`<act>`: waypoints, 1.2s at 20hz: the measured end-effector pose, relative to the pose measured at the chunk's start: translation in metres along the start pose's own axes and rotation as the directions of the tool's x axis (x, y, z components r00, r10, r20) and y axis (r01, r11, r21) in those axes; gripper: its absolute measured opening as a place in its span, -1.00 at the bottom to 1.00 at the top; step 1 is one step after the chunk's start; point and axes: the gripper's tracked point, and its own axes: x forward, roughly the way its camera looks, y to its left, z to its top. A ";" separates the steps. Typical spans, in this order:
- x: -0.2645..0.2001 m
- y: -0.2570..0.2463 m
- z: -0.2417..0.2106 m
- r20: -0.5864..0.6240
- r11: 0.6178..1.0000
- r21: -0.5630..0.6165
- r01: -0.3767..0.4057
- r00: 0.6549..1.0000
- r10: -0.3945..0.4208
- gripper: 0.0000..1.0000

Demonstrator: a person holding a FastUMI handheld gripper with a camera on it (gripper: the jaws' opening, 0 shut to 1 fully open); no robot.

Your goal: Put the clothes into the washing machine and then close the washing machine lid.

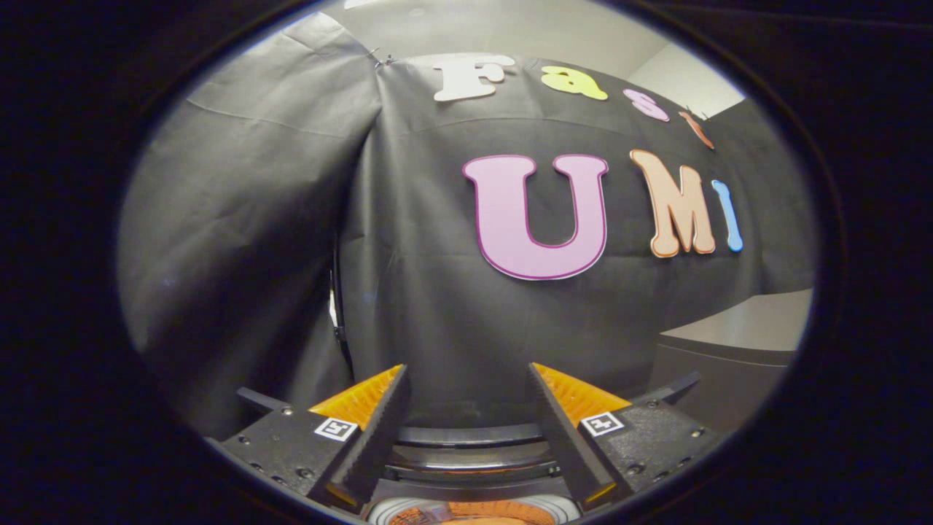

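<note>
Black cloth wall (408,292) straight ahead, beyond the fingers. Grey counter (751,324) off to the right, against the wall. Washer (466,445) low between the fingers: dark curved rim, pale ring under it, something orange inside, can't tell if it's clothes. Gripper (466,379) spread wide, nothing between the fingers.
</note>
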 end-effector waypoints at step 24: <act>-0.064 0.017 -0.060 -0.111 0.987 0.008 -0.163 0.980 0.162 0.94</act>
